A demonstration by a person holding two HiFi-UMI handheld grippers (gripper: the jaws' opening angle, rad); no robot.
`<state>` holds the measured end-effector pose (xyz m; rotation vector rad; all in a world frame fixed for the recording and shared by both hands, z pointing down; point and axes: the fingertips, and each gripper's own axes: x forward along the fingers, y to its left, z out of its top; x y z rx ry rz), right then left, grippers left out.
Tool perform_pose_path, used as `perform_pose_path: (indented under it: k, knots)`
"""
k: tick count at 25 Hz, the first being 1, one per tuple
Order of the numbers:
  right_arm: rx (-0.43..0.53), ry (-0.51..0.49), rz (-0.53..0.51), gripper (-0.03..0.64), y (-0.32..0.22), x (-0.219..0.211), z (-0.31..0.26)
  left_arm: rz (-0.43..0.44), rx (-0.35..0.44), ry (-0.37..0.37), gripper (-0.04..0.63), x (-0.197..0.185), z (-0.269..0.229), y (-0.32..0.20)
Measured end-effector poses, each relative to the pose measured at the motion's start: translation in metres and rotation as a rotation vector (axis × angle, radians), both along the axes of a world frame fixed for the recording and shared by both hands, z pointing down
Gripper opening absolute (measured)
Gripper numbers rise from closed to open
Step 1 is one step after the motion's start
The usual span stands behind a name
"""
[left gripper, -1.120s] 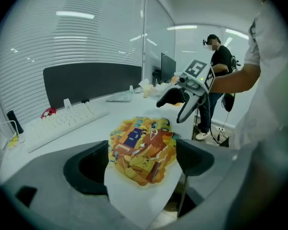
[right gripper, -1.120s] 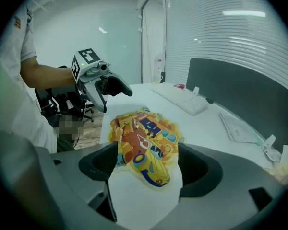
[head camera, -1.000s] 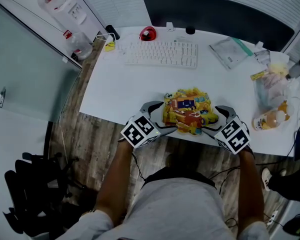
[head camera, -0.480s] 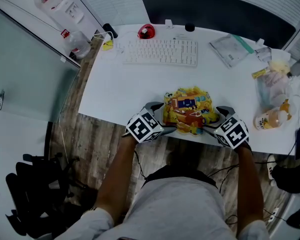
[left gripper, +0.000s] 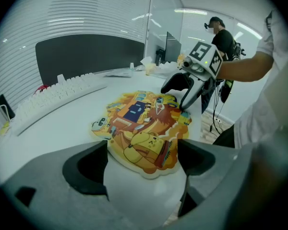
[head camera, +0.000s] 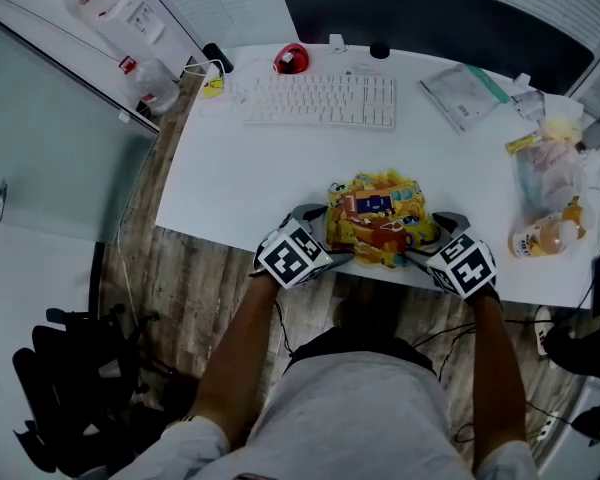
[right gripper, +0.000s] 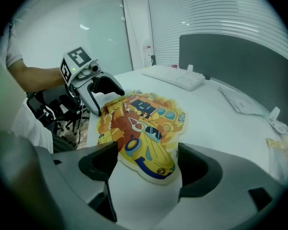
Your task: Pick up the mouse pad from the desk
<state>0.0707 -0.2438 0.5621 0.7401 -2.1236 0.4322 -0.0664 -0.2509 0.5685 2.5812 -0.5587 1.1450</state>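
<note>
The left hand-held gripper and the right hand-held gripper, both with jaws spread and empty, flank the colourful mouse pad lying flat at the bench's near edge, seemingly placed to catch its opposite rims.

No text, brand or number can be read. Print on the mouse pad and keyboard is too small to make out.
</note>
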Motion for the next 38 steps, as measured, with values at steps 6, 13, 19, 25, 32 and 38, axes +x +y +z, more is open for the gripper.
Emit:
perform_pose_path:
  k: [6,13,19,25,32,38]
  knots:
    - [0.007,0.004,0.021,0.342,0.000,0.000,0.000,-0.020,0.001,-0.019,0.453,-0.002,0.002,0.002]
    - [0.018,0.001,0.028,0.341,0.002,-0.003,-0.003,-0.063,0.014,-0.005,0.440,-0.003,0.003,-0.001]
    - [0.035,-0.024,0.051,0.283,0.005,-0.003,-0.007,-0.085,0.029,0.022,0.440,-0.002,0.002,-0.004]
    - [0.098,-0.052,0.051,0.209,0.008,-0.006,-0.014,-0.076,0.058,0.043,0.440,-0.003,0.000,-0.006]
    - [0.236,-0.020,0.008,0.183,0.012,-0.008,-0.024,-0.114,0.037,0.122,0.440,-0.020,-0.017,-0.025]
    - [0.320,-0.003,-0.033,0.173,0.017,-0.011,-0.028,-0.076,-0.038,0.154,0.440,-0.025,-0.012,-0.037]
